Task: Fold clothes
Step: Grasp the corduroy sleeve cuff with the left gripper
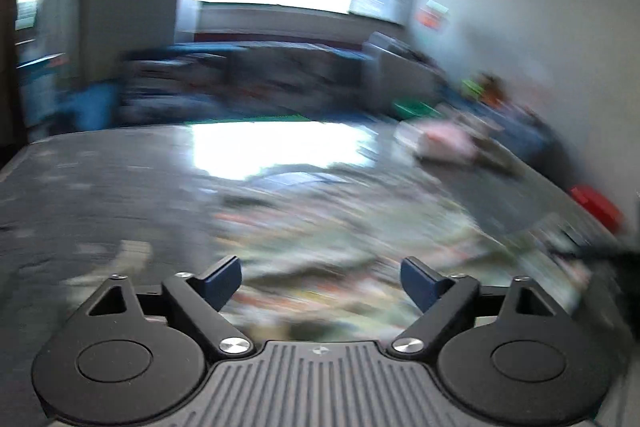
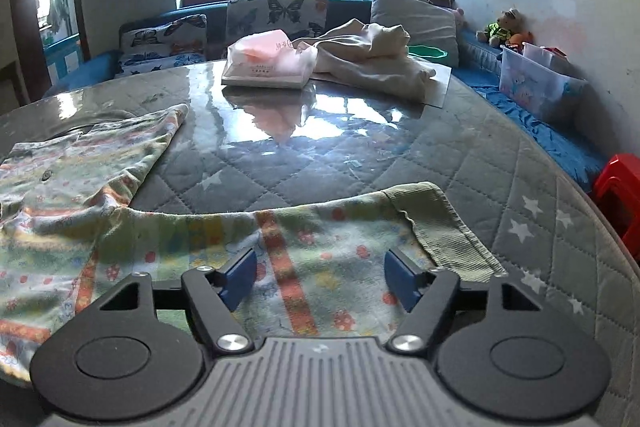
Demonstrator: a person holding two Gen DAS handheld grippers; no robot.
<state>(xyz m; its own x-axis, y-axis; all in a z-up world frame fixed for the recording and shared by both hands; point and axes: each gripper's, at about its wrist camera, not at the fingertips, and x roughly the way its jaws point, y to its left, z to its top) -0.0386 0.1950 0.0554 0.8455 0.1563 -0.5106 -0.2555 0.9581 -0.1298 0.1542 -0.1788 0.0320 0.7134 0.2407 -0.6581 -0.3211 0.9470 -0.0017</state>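
Right gripper [image 2: 320, 281] open over patterned shirt [image 2: 280, 251] sleeve; left gripper [image 1: 322, 283] open, empty. Pinch sleeve edge ahead, fold inward flat.

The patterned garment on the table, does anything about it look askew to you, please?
Yes: the patterned garment lies rumpled, one sleeve stretched toward the table edge; the cream garment behind it sits in an unfolded heap.

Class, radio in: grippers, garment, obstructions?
Left gripper open, empty. Right gripper open above patterned garment, spread flat. Tissue pack, cream cloth lie farther back.
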